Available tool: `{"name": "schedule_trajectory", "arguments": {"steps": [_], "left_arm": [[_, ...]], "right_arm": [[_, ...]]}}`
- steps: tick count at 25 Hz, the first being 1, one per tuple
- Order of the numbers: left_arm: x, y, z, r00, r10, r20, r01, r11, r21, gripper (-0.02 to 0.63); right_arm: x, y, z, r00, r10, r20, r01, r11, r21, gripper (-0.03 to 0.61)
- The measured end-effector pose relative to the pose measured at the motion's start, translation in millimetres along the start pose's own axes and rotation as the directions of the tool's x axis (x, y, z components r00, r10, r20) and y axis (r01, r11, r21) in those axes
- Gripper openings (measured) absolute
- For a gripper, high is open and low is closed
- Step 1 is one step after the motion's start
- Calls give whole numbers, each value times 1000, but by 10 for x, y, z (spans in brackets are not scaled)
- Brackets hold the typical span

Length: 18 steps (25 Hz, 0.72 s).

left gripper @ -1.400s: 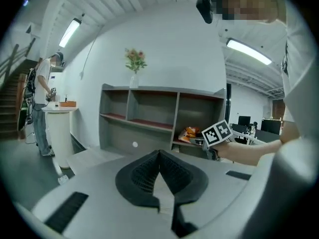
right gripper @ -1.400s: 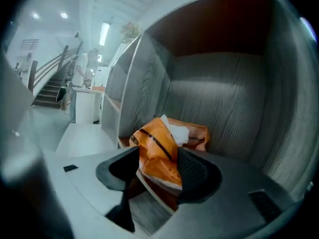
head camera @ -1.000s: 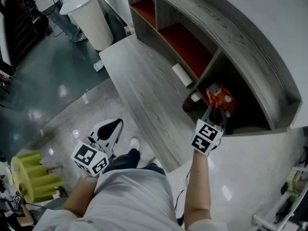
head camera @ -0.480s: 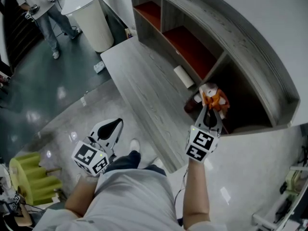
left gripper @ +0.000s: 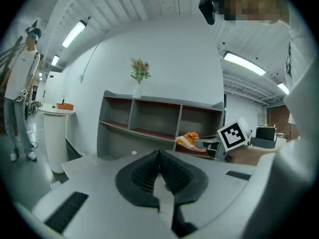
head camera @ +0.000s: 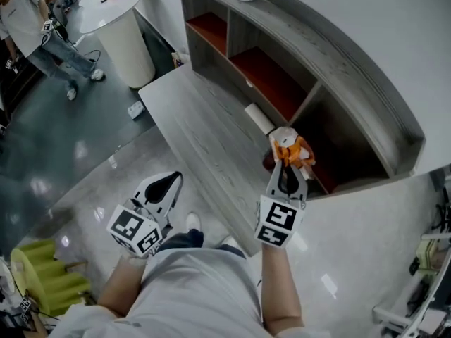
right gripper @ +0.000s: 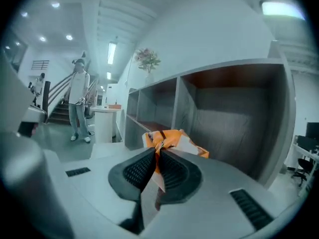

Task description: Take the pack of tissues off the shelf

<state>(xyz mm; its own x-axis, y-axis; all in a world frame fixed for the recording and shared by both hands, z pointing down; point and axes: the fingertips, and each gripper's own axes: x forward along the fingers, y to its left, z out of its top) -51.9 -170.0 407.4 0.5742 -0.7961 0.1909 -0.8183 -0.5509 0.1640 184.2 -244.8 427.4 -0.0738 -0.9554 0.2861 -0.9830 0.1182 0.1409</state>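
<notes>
The pack of tissues (head camera: 290,148) is orange and white, and my right gripper (head camera: 287,162) is shut on its near edge, holding it in the air just in front of the shelf (head camera: 366,97). In the right gripper view the pack (right gripper: 172,139) sticks out past the black pads (right gripper: 137,169), pinched between them, with the right-hand compartment behind it. The left gripper view shows the same pack (left gripper: 188,140) small at the right. My left gripper (head camera: 161,189) hangs low at the left over the floor, jaws together on nothing.
A grey wooden platform (head camera: 204,136) runs along the foot of the shelf, with a white roll (head camera: 258,118) on it. A round white table (head camera: 120,27) stands at the back left, a person (head camera: 42,27) beside it. A yellow-green object (head camera: 39,277) sits at the lower left.
My right gripper has drawn back out of the shelf's right compartment toward me and to the left, bringing the tissue pack with it. The left gripper has stayed put.
</notes>
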Motion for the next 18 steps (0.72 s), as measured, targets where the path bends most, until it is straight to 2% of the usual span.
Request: {"name": "schedule_trajectory", "arguments": {"steps": [5, 9, 14, 18], "left_arm": [[75, 13, 77, 999, -35, 19, 35, 999, -1, 17], [131, 5, 113, 997, -64, 31, 64, 998, -1, 17], [225, -13, 151, 993, -111, 42, 110, 994, 7, 17], [274, -61, 194, 989, -139, 48, 138, 990, 11, 17]], "right_arm": [[-94, 201, 116, 997, 67, 43, -68, 997, 27, 32], [-202, 399, 218, 984, 144, 107, -149, 988, 36, 32], [-288, 637, 353, 953, 242, 184, -251, 967, 30, 32], [-392, 789, 508, 912, 304, 274, -321, 947, 19, 32]]}}
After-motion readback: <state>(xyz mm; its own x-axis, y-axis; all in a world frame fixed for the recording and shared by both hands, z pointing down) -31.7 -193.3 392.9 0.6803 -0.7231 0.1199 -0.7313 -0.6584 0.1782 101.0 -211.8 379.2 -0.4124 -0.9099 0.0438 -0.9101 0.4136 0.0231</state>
